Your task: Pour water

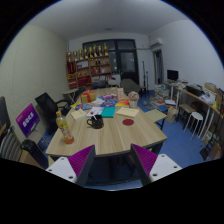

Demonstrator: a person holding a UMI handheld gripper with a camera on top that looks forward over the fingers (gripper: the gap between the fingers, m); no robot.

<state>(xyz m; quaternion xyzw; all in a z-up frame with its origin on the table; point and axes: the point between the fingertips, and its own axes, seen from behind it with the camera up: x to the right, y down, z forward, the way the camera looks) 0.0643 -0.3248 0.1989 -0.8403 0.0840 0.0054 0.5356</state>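
A large wooden table (100,137) stands ahead of me, beyond the fingers. A bottle of yellowish liquid (63,125) stands upright near the table's left edge. A teal object (108,112), a small red dish (128,121) and several other small items lie around the table's middle and far end; they are too small to name. My gripper (112,160) is open and empty. Its purple pads (82,160) sit well apart, above the table's near edge and far from every object.
Black office chairs (45,104) stand left of the table, with a purple sign (27,121) beside them. A shelf of goods (90,66) lines the back wall. Desks with a monitor (195,98) and a stool (196,121) stand at the right on blue floor (180,142).
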